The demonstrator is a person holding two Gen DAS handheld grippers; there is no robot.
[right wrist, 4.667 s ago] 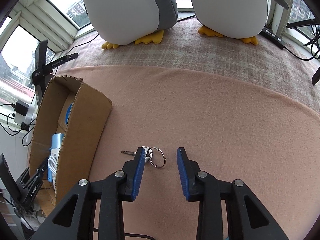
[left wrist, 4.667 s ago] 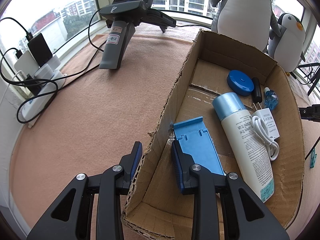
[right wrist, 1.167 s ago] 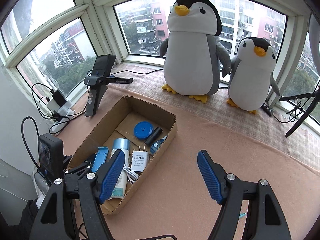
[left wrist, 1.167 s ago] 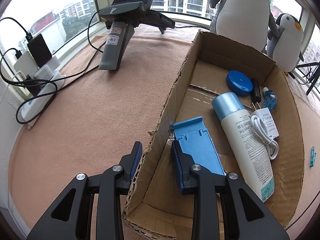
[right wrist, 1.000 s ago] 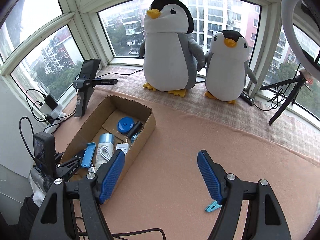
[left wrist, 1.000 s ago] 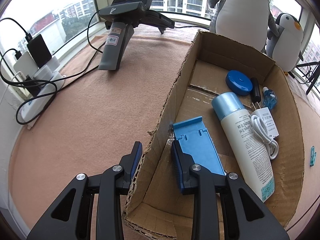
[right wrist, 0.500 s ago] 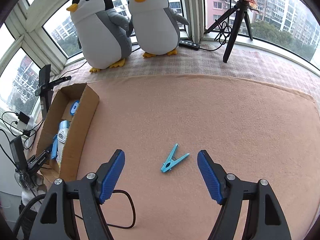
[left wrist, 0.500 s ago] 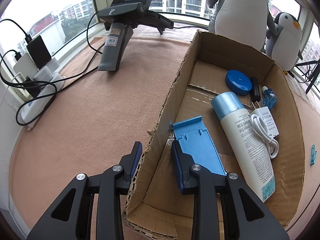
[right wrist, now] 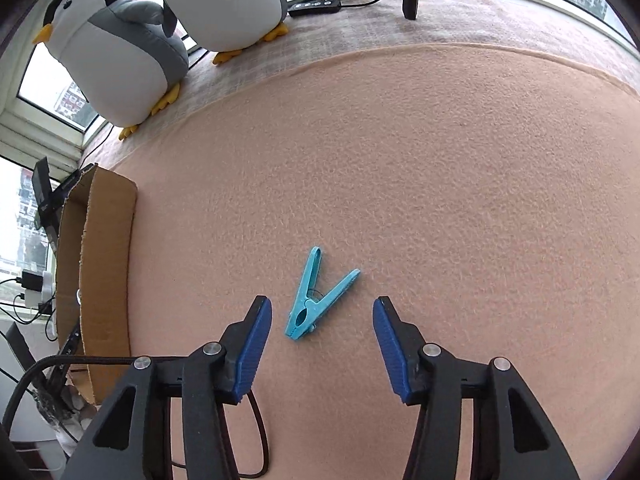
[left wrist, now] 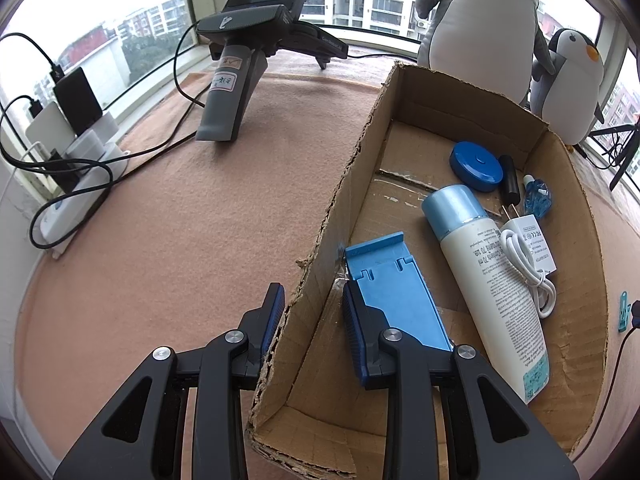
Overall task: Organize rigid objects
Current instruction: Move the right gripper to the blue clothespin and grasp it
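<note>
In the right wrist view a teal clothespin (right wrist: pixel 306 304) lies on the pink cloth between the fingers of my right gripper (right wrist: pixel 322 307), which is open and not touching it. The cardboard box (right wrist: pixel 108 260) stands to the left. In the left wrist view my left gripper (left wrist: pixel 314 312) straddles the near wall of the box (left wrist: pixel 352 184), shut on it. Inside lie a blue phone stand (left wrist: pixel 392 288), a white bottle (left wrist: pixel 488 280), a white charger with cable (left wrist: pixel 528 240), a blue round lid (left wrist: pixel 476 166), a black cylinder (left wrist: pixel 510 180) and a small blue vial (left wrist: pixel 538 196). The clothespin (left wrist: pixel 623 312) shows past the box's right wall.
Two penguin plushies (right wrist: pixel 120 52) sit at the back by the windows. A grey handheld device (left wrist: pixel 232 92) stands on the cloth left of the box, with a power strip and chargers (left wrist: pixel 76 148) at the far left. A black cable (right wrist: pixel 256 420) trails under my right gripper.
My right gripper has swung down from a high view of the room and closed in on the clothespin, which now sits between its fingers. The left gripper and box have stayed put.
</note>
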